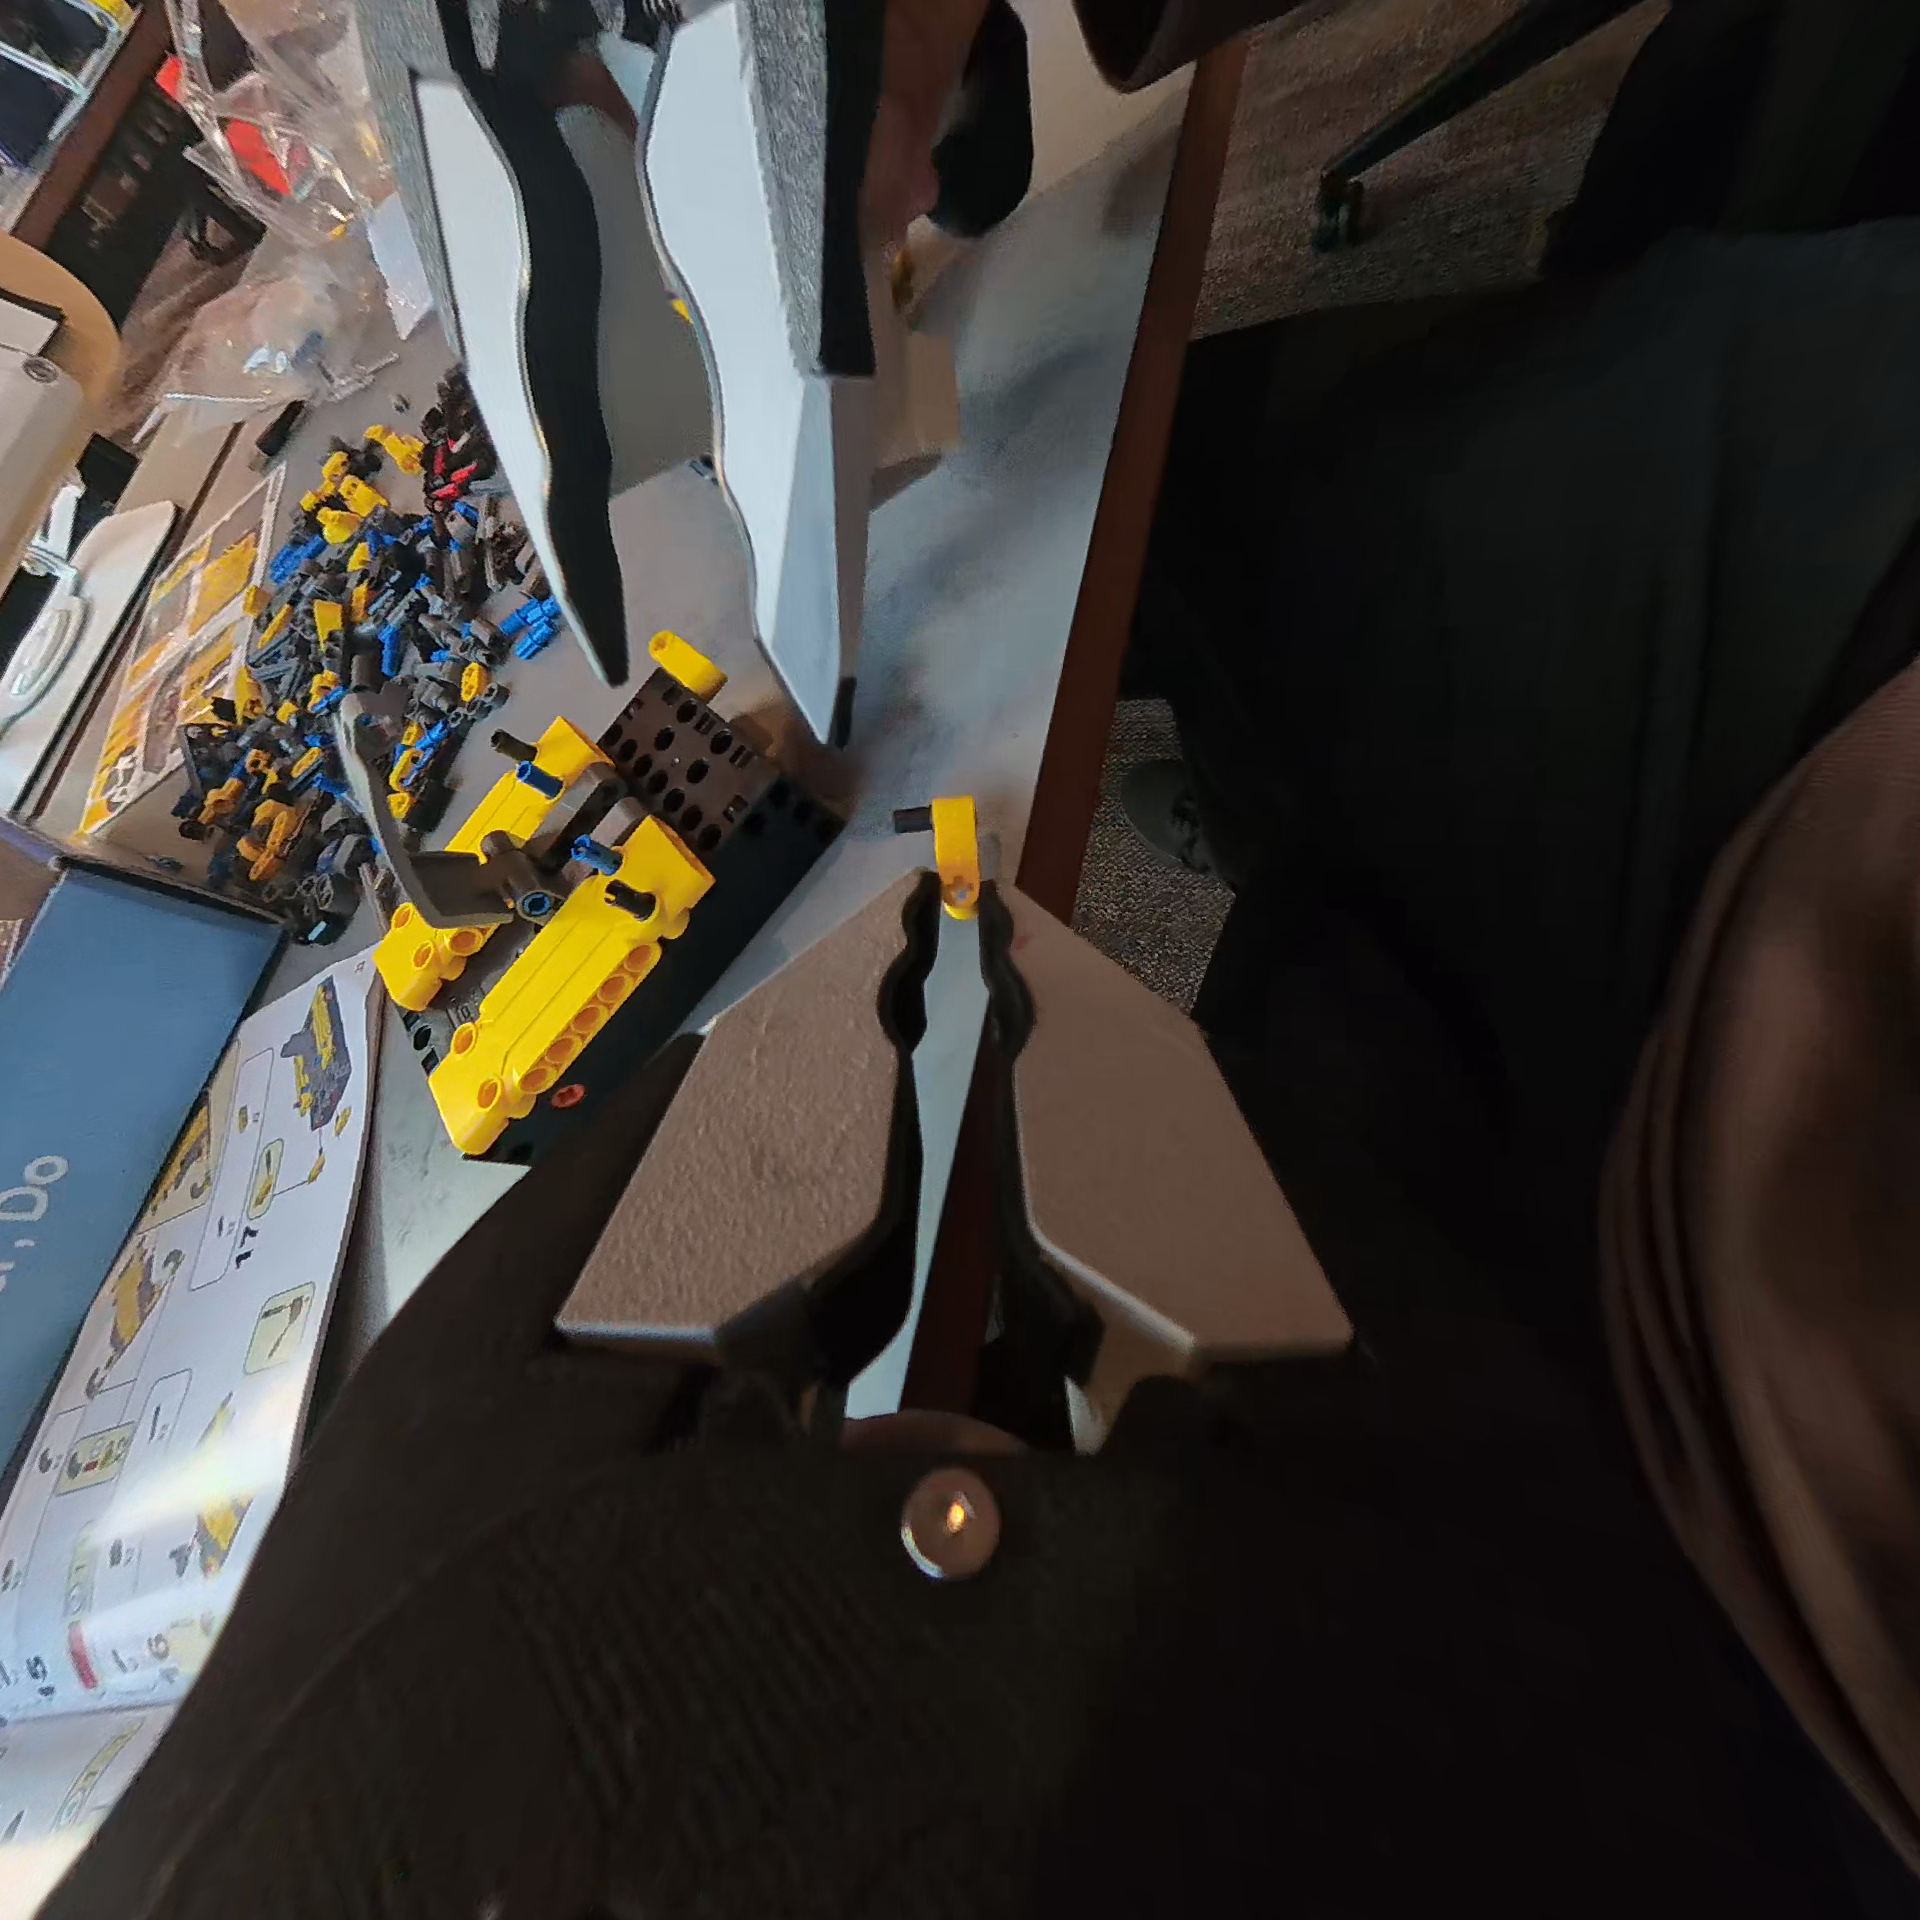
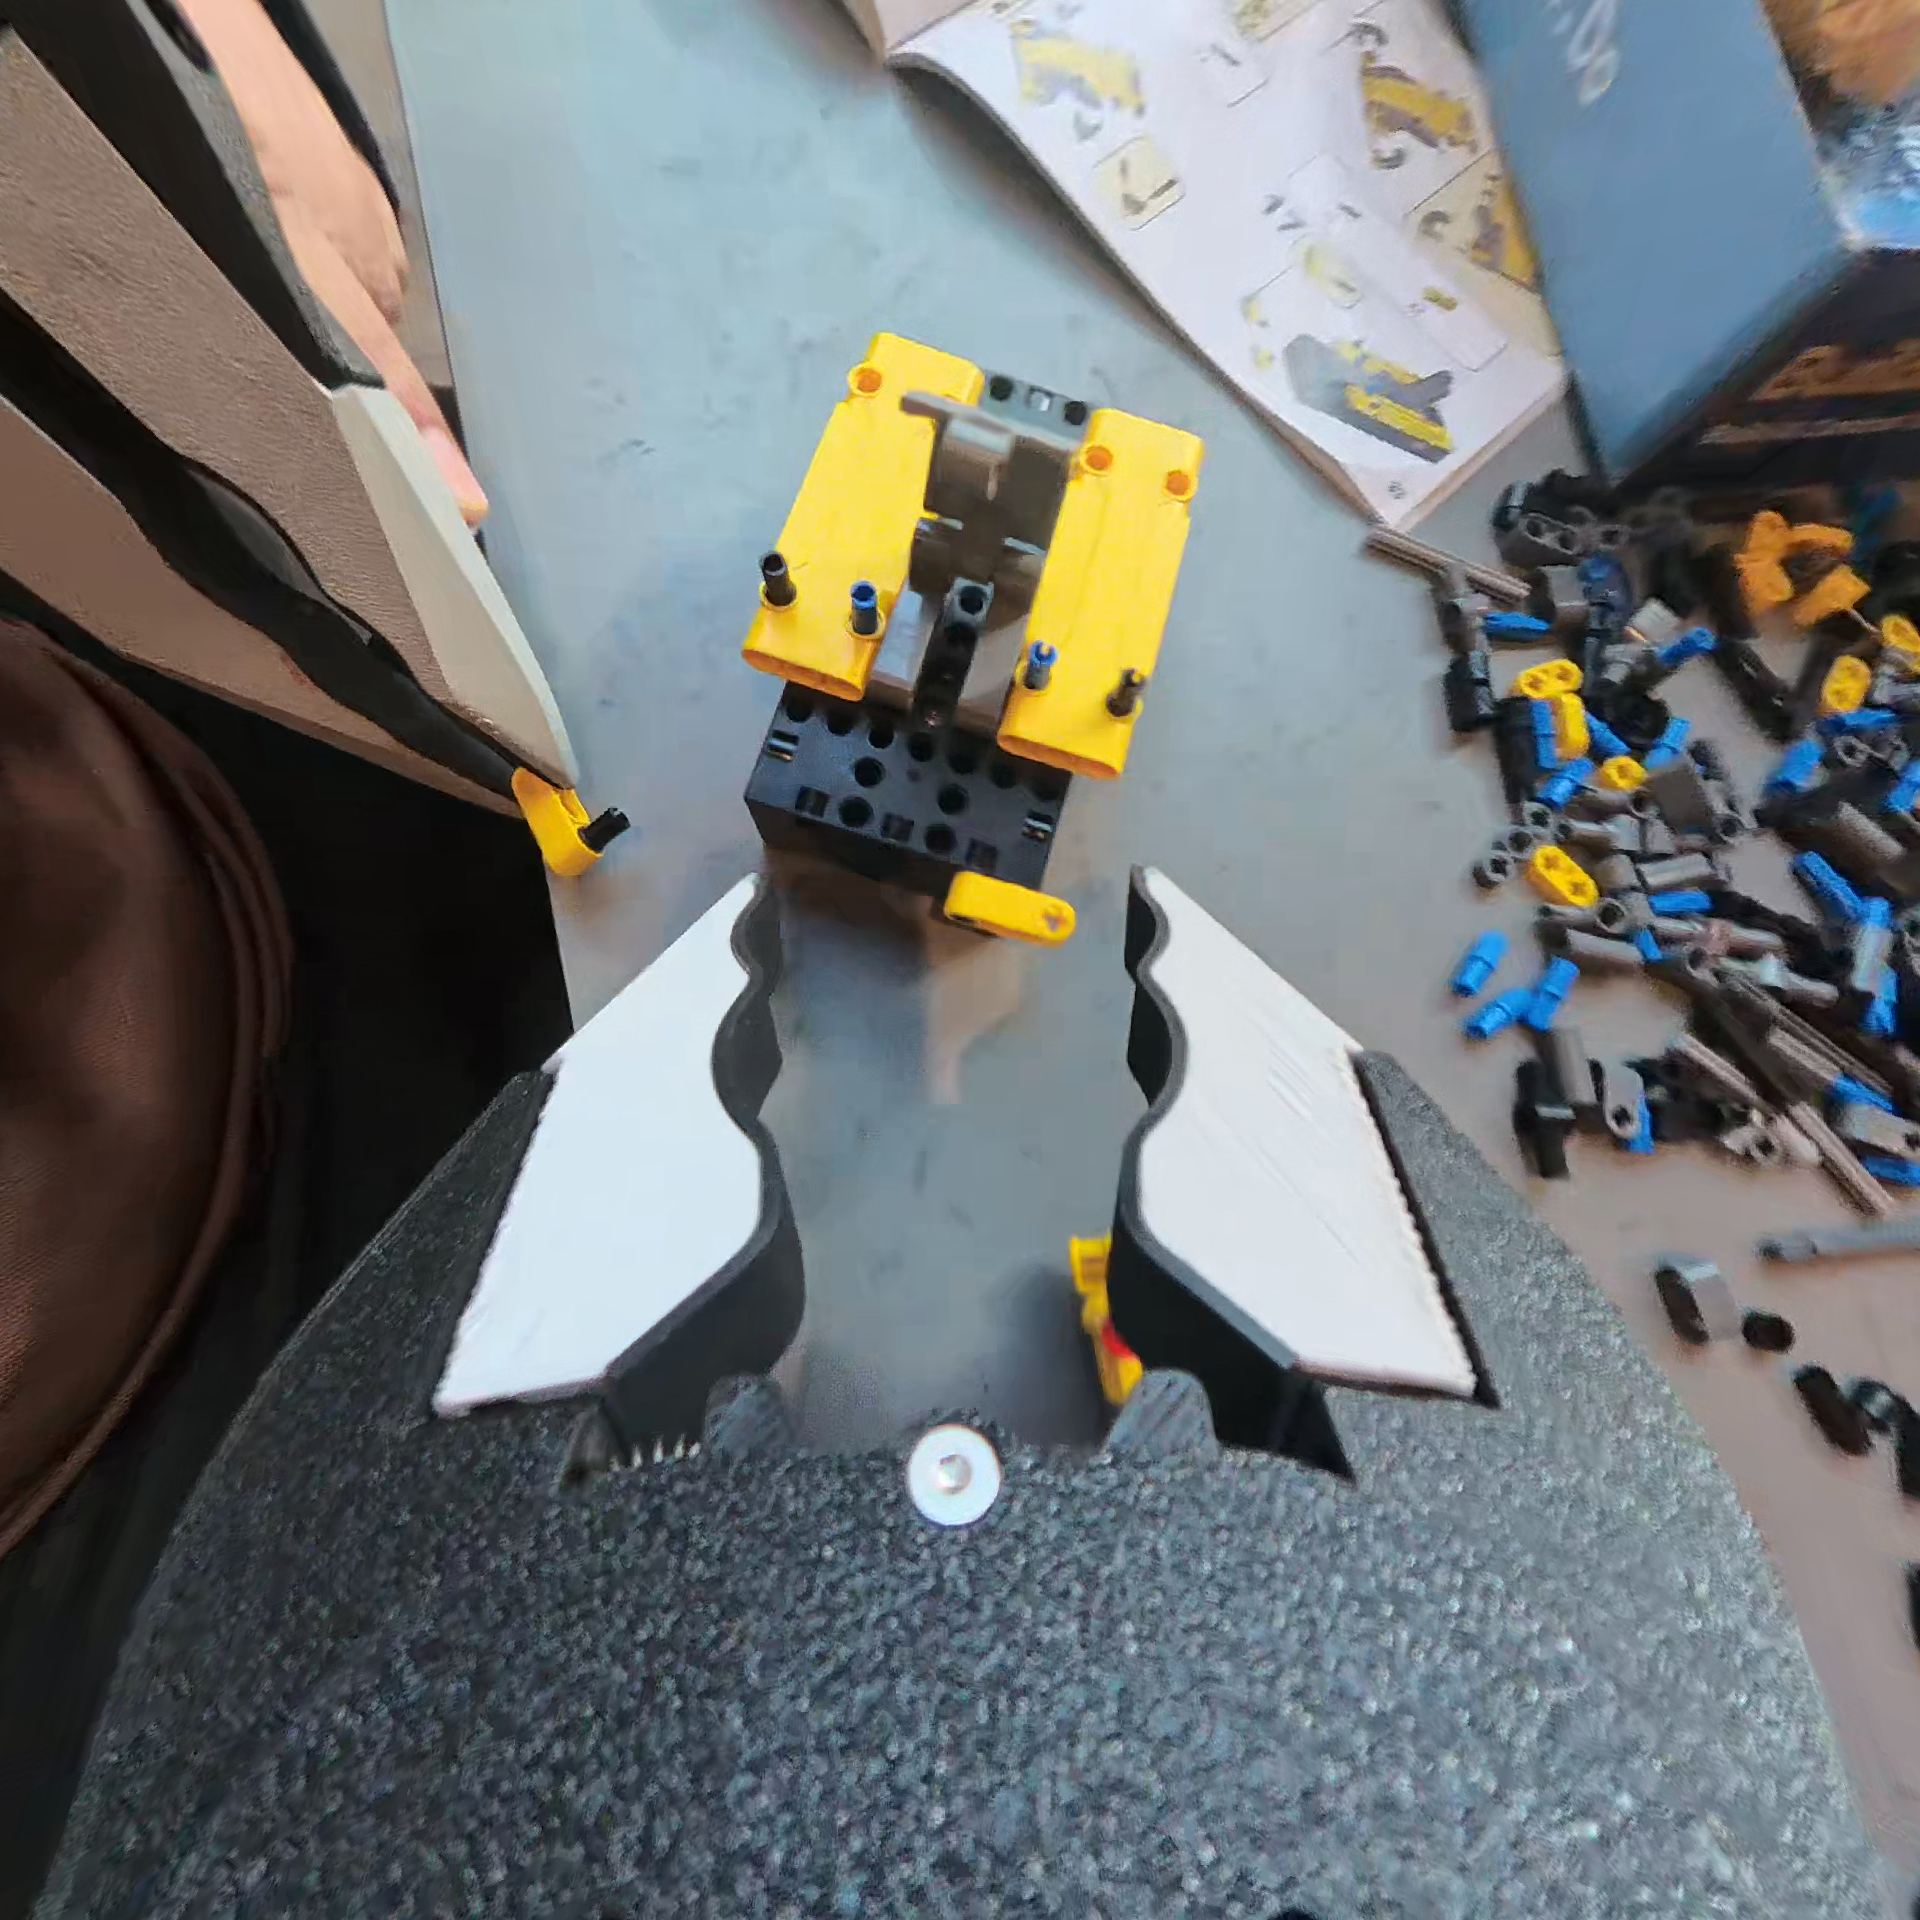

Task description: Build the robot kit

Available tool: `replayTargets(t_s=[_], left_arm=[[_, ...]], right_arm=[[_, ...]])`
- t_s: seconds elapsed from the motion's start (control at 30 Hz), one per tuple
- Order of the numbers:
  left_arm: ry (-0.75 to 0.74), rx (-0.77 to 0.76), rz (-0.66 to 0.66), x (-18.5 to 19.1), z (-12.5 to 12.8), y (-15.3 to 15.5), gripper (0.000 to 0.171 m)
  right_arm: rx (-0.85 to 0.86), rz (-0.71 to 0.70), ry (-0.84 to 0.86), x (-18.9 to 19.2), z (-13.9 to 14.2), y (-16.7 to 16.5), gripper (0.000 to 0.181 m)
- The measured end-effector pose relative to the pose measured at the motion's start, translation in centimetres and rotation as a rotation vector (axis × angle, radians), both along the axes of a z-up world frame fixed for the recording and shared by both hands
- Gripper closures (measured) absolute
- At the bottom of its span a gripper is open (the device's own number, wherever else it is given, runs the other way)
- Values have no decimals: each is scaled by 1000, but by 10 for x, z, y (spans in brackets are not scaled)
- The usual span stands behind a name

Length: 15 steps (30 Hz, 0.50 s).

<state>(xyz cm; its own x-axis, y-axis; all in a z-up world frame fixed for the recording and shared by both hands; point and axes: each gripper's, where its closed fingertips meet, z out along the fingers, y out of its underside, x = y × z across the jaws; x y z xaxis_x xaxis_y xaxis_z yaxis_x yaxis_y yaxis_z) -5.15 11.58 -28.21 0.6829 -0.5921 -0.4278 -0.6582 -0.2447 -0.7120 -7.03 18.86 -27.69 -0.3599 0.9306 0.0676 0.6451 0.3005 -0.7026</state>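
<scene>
Yellow plastic, a small connector piece (image 1: 957, 854) with a black peg sticking out sideways, is pinched at the very tips of the left gripper (image 1: 958, 896), its long axis standing up out of the nearly closed jaws right at the table edge (image 1: 1101, 644). The right gripper (image 2: 945, 883) hangs with its jaws spread wide and nothing between them, just short of the half-built yellow and black model (image 2: 966, 623), whose long axis runs straight away from the fingers. A yellow bit low by the right finger is half hidden, and the loose parts pile (image 2: 1704, 862) and instruction booklet (image 2: 1247, 208) are blurred and cut off.
</scene>
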Motion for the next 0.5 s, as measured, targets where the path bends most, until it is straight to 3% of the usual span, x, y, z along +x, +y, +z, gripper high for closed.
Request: replayTargets(t_s=[0.23,0.33,0.5], left_arm=[[4,18,-16,-9,3,-11,167],[6,20,-53,-11,1,-22,167],[-8,-8,-45,-23,-7,-32,167]], right_arm=[[7,32,-28,6,-7,-27,144],[26,13,-41,15,-10,-32,139],[-43,58,1,24,-6,-55,149]])
